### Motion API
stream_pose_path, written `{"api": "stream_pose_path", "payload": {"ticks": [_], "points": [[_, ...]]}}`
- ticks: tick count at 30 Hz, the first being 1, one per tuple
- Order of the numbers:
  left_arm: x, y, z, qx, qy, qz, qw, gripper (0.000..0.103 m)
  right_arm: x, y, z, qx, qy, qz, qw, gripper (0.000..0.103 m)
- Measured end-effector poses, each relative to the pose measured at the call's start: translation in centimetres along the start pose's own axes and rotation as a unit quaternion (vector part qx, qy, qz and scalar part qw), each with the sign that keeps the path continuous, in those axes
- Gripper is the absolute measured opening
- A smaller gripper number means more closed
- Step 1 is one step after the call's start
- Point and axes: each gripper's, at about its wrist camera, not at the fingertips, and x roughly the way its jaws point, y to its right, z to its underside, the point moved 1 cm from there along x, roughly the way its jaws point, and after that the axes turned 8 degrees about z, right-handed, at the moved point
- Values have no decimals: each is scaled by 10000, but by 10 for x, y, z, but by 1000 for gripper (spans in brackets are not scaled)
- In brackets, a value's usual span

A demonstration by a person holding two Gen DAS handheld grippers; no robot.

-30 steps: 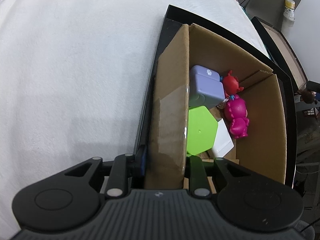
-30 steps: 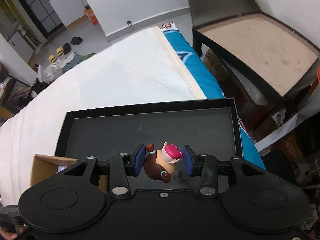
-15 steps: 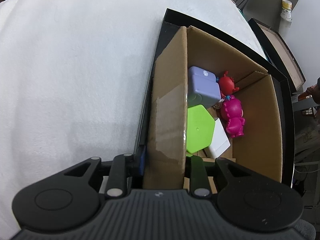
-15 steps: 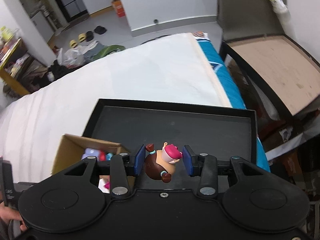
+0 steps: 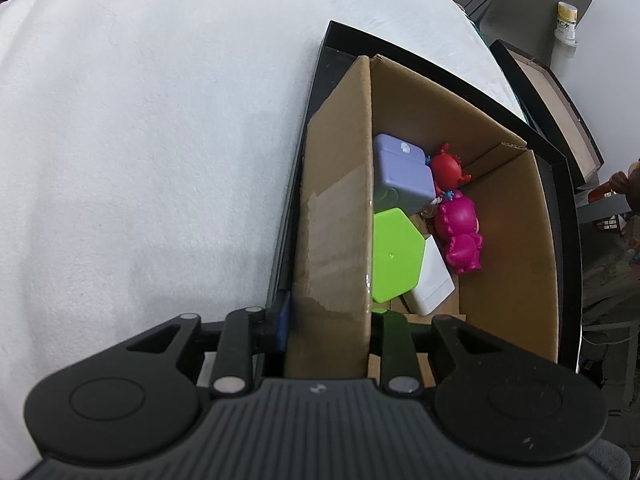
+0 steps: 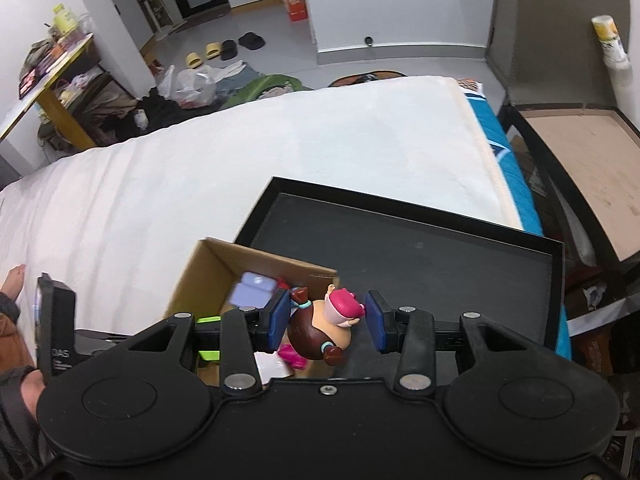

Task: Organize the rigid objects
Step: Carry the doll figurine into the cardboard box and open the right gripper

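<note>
Lettering "DAS" showed on the black device point(image 6: 56, 334) at the right-wrist view's left edge only. Left gripper point(image 5: 330, 330) pinched the brown cardboard box point(image 5: 336, 216) wall. Right gripper point(image 6: 327, 320) clamped a pink-capped, brown-bodied toy figurine point(image 6: 320, 330) sideways, cap pointing right, over the box's edge and the black tray point(image 6: 420, 256).

White bed point(image 6: 304, 148) (blue edge), grey floor point(image 6: 276, 32), slippers point(image 6: 224, 50), cluttered yellow shelf point(image 6: 52, 76).
</note>
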Motion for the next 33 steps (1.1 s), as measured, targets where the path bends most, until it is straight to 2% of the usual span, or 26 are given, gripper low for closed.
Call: {"api": "stream_pose_path", "payload": {"ticks": [9,21,33], "points": [[-3,0,0,19,13,44,10000,27,0,-36,-4,-78,30,-202,9998,40],[-7,-1,-1,9,23,105,9999,27,23,-78,-6,-7,-174,-367,9992,40],[-6,-5,-3,22,7,178,9998,27,55,-95,-2,214,-385,-174,9989,41]]}}
